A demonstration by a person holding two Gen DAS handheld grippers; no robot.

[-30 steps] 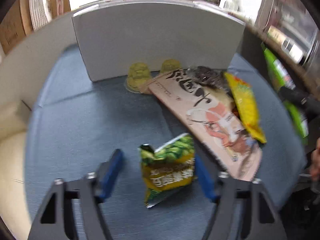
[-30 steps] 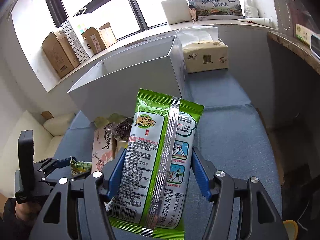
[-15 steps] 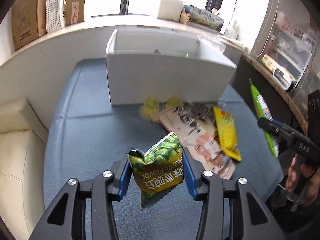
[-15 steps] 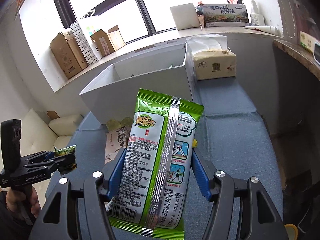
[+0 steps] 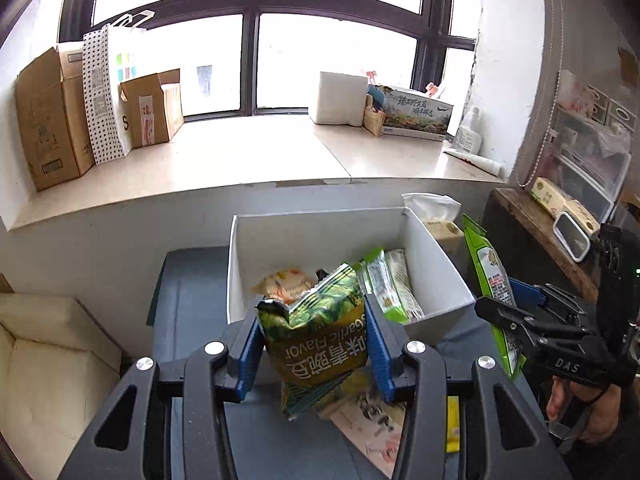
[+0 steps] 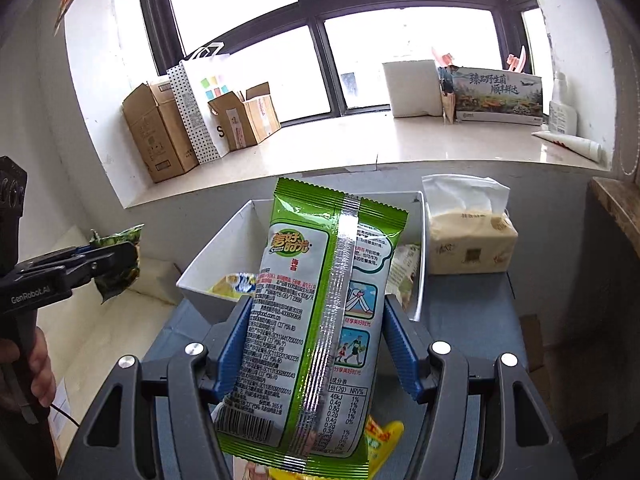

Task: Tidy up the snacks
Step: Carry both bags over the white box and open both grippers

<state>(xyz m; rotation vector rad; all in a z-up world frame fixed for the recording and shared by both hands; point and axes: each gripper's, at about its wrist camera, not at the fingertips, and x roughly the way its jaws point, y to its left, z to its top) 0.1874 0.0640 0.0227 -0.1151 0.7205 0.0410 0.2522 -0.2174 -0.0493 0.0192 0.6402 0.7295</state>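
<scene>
My left gripper (image 5: 312, 344) is shut on a green and yellow pea snack bag (image 5: 320, 332), held in the air in front of the open white box (image 5: 436, 264). The box holds several snack packs (image 5: 390, 284). My right gripper (image 6: 316, 344) is shut on a tall green and silver seaweed packet (image 6: 320, 320), held upright in front of the same white box (image 6: 196, 272). The right gripper and its packet (image 5: 490, 276) also show at the right of the left wrist view. The left gripper with its bag (image 6: 118, 260) shows at the left of the right wrist view.
More snack bags (image 5: 372, 428) lie on the blue table (image 5: 188, 300) below the left gripper. A tissue pack (image 6: 468, 240) stands right of the box. Cardboard boxes (image 5: 52, 120) and a paper bag stand on the window sill. A cream cushion (image 5: 44, 364) is at left.
Both grippers have risen and moved toward the white box with their bags. The left gripper closed on the pea bag a second ago and lifted it off the table.
</scene>
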